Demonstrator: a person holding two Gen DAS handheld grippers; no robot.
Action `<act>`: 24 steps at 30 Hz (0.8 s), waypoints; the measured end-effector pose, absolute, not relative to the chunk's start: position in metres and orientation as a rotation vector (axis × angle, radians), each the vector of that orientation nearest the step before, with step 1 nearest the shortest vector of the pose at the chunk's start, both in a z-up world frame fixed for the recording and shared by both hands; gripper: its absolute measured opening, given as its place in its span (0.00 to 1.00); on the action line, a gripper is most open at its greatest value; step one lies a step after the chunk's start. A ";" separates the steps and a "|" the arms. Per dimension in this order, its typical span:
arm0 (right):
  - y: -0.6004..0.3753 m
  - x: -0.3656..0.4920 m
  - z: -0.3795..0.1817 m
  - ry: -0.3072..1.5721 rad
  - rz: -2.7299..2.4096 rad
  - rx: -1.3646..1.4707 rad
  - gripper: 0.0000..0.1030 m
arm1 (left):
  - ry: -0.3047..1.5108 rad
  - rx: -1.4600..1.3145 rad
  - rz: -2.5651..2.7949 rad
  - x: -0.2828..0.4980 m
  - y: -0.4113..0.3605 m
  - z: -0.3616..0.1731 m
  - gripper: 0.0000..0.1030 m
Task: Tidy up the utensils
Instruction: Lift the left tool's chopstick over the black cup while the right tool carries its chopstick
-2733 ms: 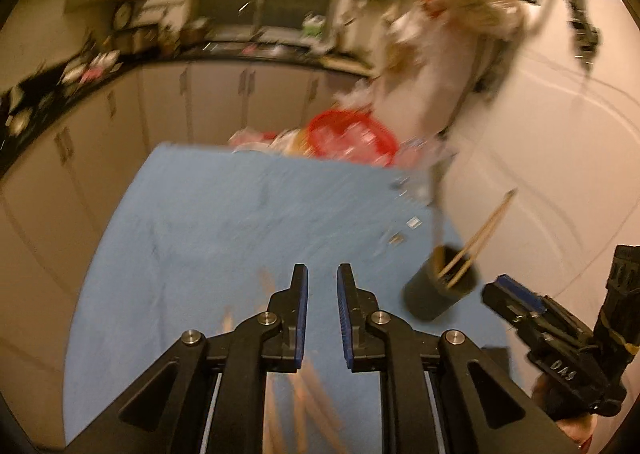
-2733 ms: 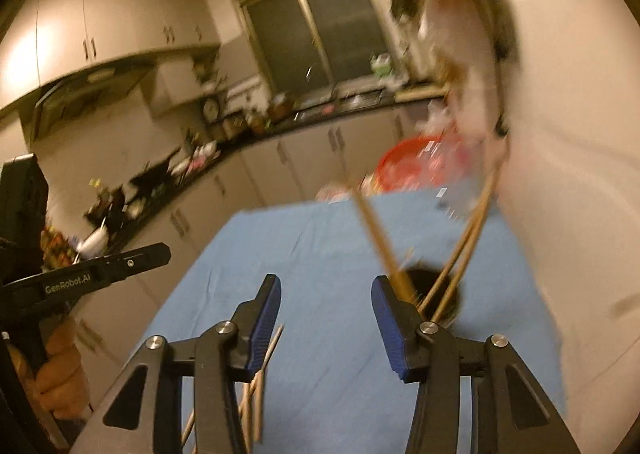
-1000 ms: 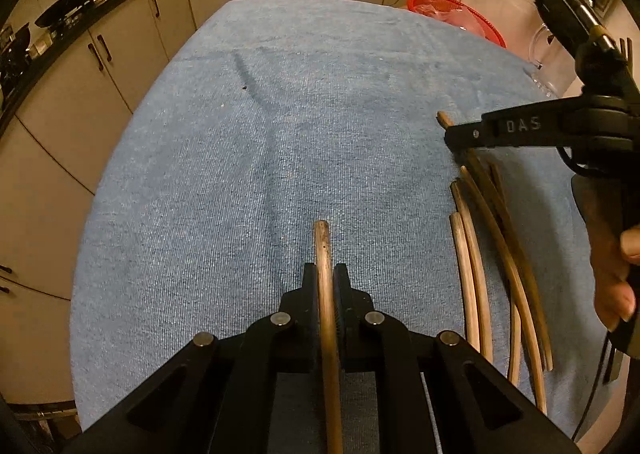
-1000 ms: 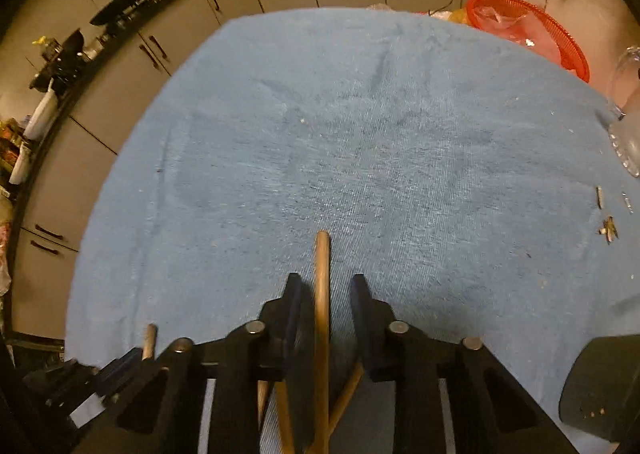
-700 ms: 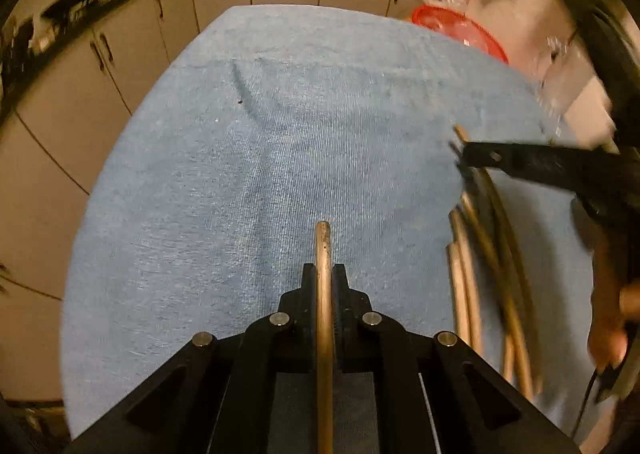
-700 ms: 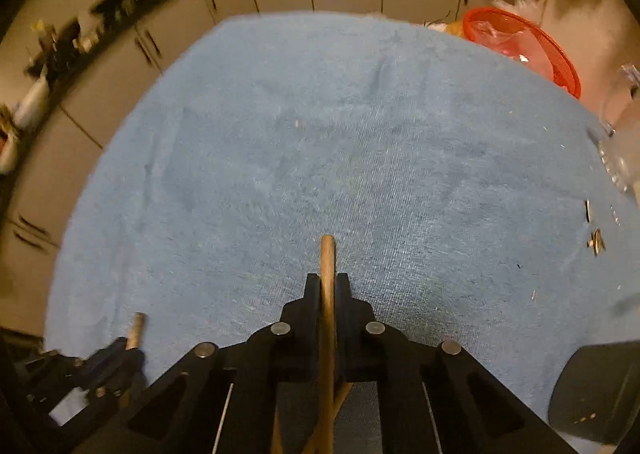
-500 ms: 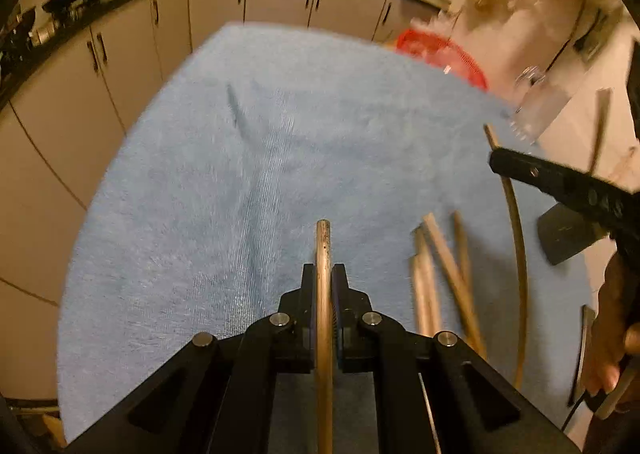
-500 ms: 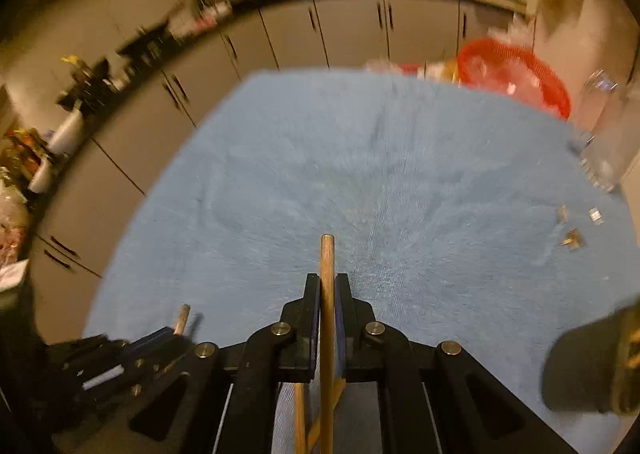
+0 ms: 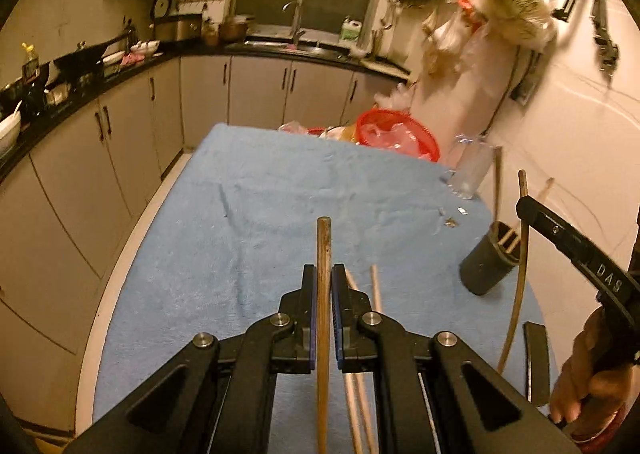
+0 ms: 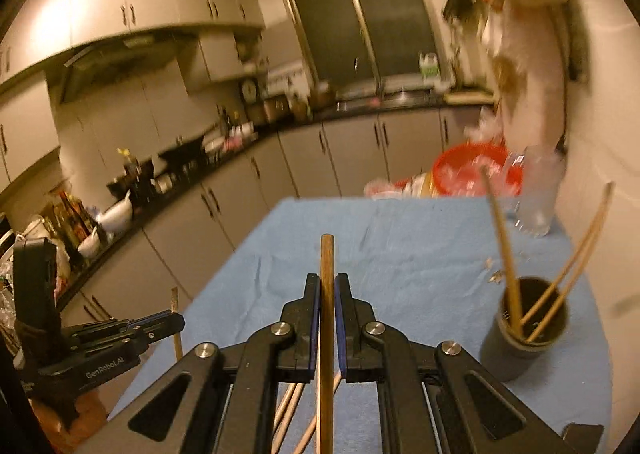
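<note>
My left gripper (image 9: pixel 324 274) is shut on a wooden chopstick (image 9: pixel 323 294) and holds it above the blue cloth (image 9: pixel 280 213). My right gripper (image 10: pixel 327 282) is shut on another chopstick (image 10: pixel 326 294); it also shows in the left wrist view (image 9: pixel 520 209), holding its chopstick (image 9: pixel 518 266) beside the dark utensil cup (image 9: pixel 490 262). The cup (image 10: pixel 524 334) stands at the right and holds three chopsticks (image 10: pixel 504 250). Loose chopsticks (image 9: pixel 374 286) lie on the cloth under the grippers. The left gripper shows at the lower left of the right wrist view (image 10: pixel 176 320).
A red basket (image 9: pixel 396 133) and a clear glass (image 9: pixel 470 169) stand at the cloth's far right corner. Small metal bits (image 9: pixel 452 217) lie near the cup. Kitchen cabinets (image 9: pixel 120 141) run along the left and back. A white wall (image 9: pixel 580 125) is at the right.
Both grippers have risen and tilted up from the cloth, each carrying its chopstick. The right gripper closed on its chopstick a second ago and has moved toward the cup.
</note>
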State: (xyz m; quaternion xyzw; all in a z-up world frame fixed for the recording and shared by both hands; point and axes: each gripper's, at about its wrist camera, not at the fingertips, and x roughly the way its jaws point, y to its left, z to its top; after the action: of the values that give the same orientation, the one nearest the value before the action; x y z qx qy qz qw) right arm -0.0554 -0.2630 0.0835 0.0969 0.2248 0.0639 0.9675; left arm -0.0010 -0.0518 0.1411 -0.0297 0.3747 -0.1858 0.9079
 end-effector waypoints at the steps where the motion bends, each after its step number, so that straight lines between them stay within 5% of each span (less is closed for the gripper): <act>1: -0.264 -0.060 0.085 0.437 0.124 0.192 0.07 | 0.765 -0.056 -0.387 -0.003 -0.053 0.144 0.07; 24: -0.331 -0.111 0.095 0.212 -0.028 0.312 0.07 | 0.681 -0.019 -0.493 -0.024 -0.094 0.202 0.07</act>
State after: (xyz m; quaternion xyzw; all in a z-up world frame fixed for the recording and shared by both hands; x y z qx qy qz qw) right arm -0.1115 -0.3307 0.0952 0.1552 0.1053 -0.0139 0.9822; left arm -0.0240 -0.0944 0.2019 -0.0093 0.3304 -0.2395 0.9129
